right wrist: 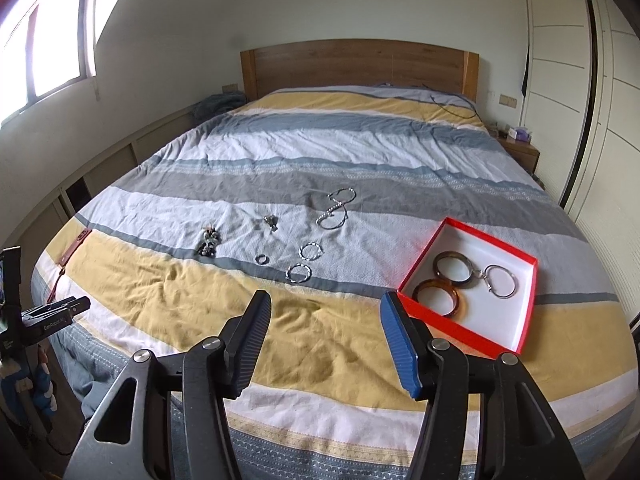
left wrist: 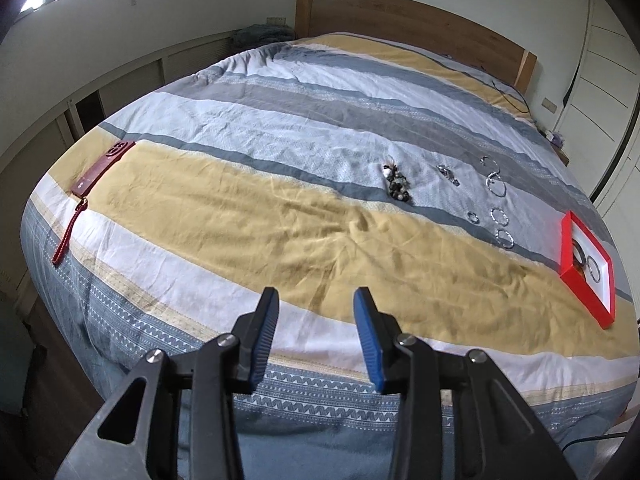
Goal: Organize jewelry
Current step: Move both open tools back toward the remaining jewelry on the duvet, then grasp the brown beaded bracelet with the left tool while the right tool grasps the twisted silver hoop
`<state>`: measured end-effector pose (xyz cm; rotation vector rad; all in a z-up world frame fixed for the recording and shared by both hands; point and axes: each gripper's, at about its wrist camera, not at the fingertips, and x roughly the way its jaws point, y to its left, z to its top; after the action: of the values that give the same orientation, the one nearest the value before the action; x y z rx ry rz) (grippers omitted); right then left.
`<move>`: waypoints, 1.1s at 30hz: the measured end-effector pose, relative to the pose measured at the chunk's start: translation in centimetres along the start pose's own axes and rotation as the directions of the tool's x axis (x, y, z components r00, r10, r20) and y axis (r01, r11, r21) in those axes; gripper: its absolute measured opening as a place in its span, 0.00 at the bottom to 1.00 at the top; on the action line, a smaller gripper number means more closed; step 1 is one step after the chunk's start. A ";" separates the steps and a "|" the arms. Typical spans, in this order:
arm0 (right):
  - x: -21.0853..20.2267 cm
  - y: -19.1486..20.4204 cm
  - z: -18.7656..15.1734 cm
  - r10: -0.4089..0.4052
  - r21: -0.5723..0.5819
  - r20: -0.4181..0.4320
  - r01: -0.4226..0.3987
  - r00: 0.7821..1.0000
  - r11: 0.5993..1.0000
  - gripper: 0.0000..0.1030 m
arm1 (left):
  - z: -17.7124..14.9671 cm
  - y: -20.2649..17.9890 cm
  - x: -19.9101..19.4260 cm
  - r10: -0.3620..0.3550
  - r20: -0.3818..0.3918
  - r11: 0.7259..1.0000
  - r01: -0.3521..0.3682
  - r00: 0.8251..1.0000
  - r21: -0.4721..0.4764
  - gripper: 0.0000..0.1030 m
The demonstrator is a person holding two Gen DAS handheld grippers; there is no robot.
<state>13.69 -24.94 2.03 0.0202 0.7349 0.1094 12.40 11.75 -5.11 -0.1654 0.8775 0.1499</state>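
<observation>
Loose jewelry lies across the striped bed cover: a dark bead cluster (right wrist: 208, 242) (left wrist: 396, 186), a small charm (right wrist: 271, 222), a silver chain (right wrist: 336, 210) (left wrist: 494, 178), a small ring (right wrist: 261, 259) and two twisted silver bangles (right wrist: 301, 252) (right wrist: 289, 274). To the right, a red box (right wrist: 452, 326) (left wrist: 580, 280) with a white inside holds two brown bangles (right wrist: 468, 280) and a silver hoop (right wrist: 506, 297). My left gripper (left wrist: 316, 294) hangs open over the bed's near edge, well short of the jewelry. My right gripper (right wrist: 326, 298) is open and empty, its right finger beside the box's near corner.
A red pouch (left wrist: 102, 170) with a wrist strap lies at the bed's left edge. The wooden headboard (right wrist: 360, 66) stands at the far end and a nightstand (right wrist: 520, 152) at the far right. A dark cable (right wrist: 452, 106) lies near the headboard. Cabinets line the left wall.
</observation>
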 end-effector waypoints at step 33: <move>18.2 2.4 0.9 0.113 0.003 -0.202 -0.115 0.973 0.993 0.64 | 6.9 -5.6 12.7 -0.106 -0.098 0.994 0.108 0.990 0.011 0.37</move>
<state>27.51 -20.63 -9.35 0.0439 0.9364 0.2268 26.70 8.49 -10.13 -0.2055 0.9640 0.0346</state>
